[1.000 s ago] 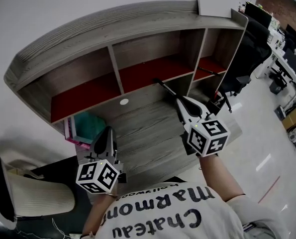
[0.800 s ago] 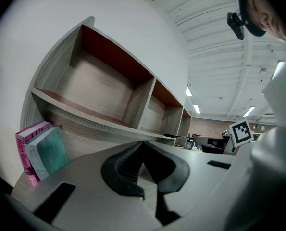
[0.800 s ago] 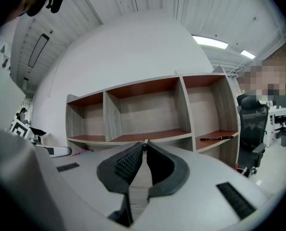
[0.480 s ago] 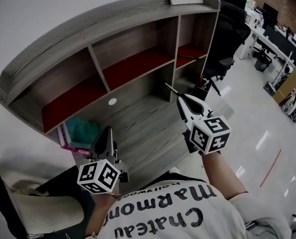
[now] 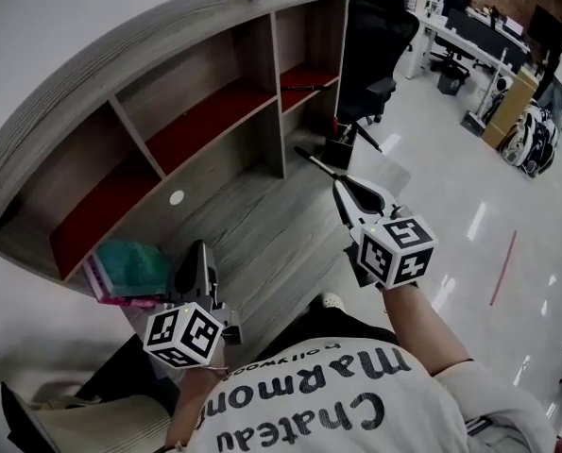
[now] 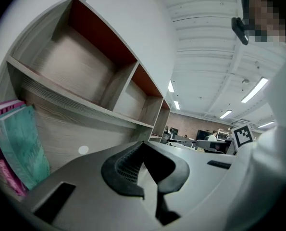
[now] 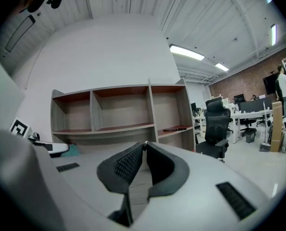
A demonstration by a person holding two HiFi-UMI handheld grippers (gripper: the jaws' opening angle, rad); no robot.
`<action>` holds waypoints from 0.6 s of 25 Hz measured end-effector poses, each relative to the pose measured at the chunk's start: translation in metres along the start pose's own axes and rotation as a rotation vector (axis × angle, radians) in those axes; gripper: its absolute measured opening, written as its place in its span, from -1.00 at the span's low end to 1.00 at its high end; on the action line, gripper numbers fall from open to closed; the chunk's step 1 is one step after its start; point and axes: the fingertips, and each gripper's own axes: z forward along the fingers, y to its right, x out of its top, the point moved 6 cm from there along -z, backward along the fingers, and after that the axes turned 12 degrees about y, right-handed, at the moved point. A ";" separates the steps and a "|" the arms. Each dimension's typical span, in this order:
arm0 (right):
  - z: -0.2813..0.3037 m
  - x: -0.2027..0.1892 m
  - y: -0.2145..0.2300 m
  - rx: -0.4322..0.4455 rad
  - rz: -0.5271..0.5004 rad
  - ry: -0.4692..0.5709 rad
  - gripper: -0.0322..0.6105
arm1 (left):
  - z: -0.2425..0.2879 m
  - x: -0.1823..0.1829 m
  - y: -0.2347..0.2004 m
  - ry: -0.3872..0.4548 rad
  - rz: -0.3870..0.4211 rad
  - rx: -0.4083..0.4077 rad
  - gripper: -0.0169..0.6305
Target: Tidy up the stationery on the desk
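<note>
My right gripper hovers over the right half of the wooden desk. It is shut, and a thin dark pen sticks out past its tips in the head view. In the right gripper view the jaws meet at their tips and hide the pen. A black pen holder with pens stands at the desk's right end, just beyond the held pen. Another dark pen lies in the right shelf compartment. My left gripper is shut and empty near the desk's front left.
Teal and pink books lean in the left corner under the hutch. The hutch's shelves hold little else. A black office chair stands right of the desk, with more desks beyond it.
The head view has swung, so the desk and hutch slid left and the room's floor fills more of the right. Both grippers keep their places and stay shut.
</note>
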 end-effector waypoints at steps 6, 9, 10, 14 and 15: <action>-0.019 -0.003 0.025 -0.074 0.004 -0.005 -0.78 | 0.015 -0.017 0.014 -0.042 -0.018 -0.050 -0.90; -0.027 -0.005 0.042 -0.102 0.003 -0.015 -0.78 | 0.026 -0.026 0.026 -0.057 -0.021 -0.074 -0.90; -0.029 -0.005 0.047 -0.109 0.004 -0.017 -0.78 | 0.030 -0.029 0.030 -0.062 -0.022 -0.081 -0.90; -0.029 -0.008 0.070 -0.130 0.014 -0.021 -0.78 | 0.044 -0.036 0.042 -0.069 -0.017 -0.090 -0.90; -0.026 -0.008 0.076 -0.131 0.019 -0.021 -0.78 | 0.048 -0.037 0.043 -0.069 -0.015 -0.086 -0.90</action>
